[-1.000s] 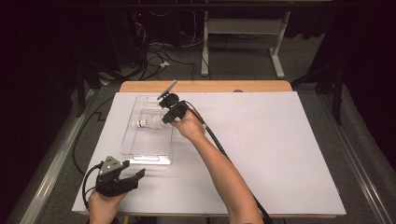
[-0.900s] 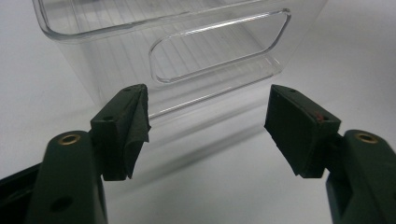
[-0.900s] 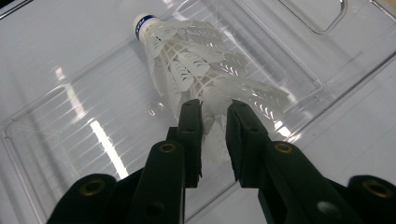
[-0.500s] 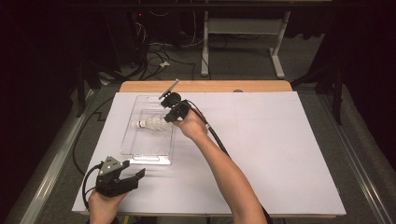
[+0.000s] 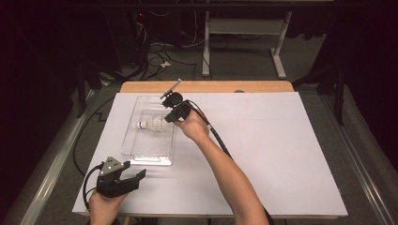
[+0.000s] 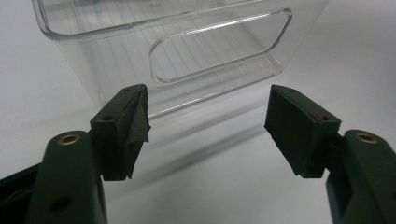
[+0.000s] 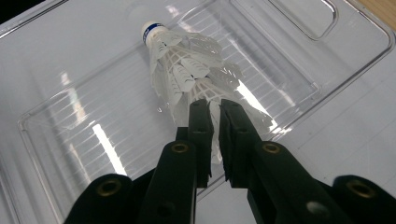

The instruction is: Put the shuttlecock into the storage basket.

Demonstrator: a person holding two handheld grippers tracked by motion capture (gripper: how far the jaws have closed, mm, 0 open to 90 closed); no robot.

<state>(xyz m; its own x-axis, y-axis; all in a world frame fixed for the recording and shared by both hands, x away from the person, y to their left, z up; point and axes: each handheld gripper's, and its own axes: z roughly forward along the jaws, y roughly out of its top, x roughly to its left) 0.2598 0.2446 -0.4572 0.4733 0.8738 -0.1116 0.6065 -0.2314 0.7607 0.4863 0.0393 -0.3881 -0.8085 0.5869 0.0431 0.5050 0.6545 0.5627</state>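
A white feather shuttlecock [image 5: 151, 125] [image 7: 187, 70] lies over the floor of a clear plastic tray [image 5: 145, 149] [image 7: 70, 130], its cork end pointing away from my right gripper. My right gripper [image 5: 165, 120] [image 7: 215, 105] reaches into the tray from the right. Its jaws have just been closing and are shut on the shuttlecock's feather skirt. Whether the shuttlecock rests on the tray floor I cannot tell. At the table's near left, my left gripper [image 5: 141, 176] [image 6: 208, 116] stands open and holds nothing. It faces the tray's near end wall [image 6: 163, 28] with its handle slot.
A white sheet [image 5: 281, 154] covers the table, with a strip of wooden tabletop [image 5: 211, 86] showing at the back. The person's right forearm [image 5: 230, 173] crosses the middle of the sheet. Cables [image 5: 155, 61] and a white stand lie on the floor behind.
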